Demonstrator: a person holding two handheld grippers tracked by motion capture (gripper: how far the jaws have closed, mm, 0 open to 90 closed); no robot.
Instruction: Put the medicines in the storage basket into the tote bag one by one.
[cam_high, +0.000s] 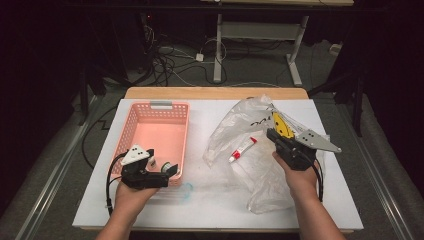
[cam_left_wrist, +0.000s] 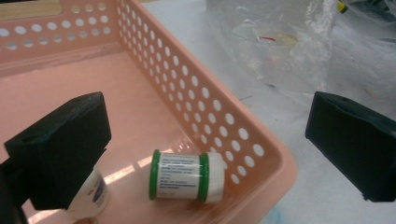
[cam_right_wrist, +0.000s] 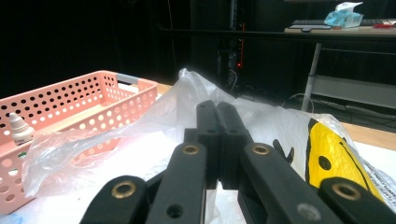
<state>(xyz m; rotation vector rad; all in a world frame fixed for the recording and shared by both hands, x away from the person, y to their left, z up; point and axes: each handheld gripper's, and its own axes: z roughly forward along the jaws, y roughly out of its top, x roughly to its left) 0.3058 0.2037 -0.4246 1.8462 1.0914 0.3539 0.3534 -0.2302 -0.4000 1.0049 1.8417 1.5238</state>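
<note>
Seen from above, a person's two forearms reach in from the near edge of a white bench, each hand gripping a black two-jaw tool. The left hand holds the left tool level, pointing right across the near right corner of a pink perforated basket. Its jaws stand wide open and hold nothing; one hangs over the basket floor, the other outside over the bench. Below them a small white bottle with green bands lies on its side in the basket corner, with a second white container just beside it. The right hand holds the right tool pointing away, jaws pressed together on the edge of a clear plastic bag. A white tube with a red cap lies inside that bag.
</note>
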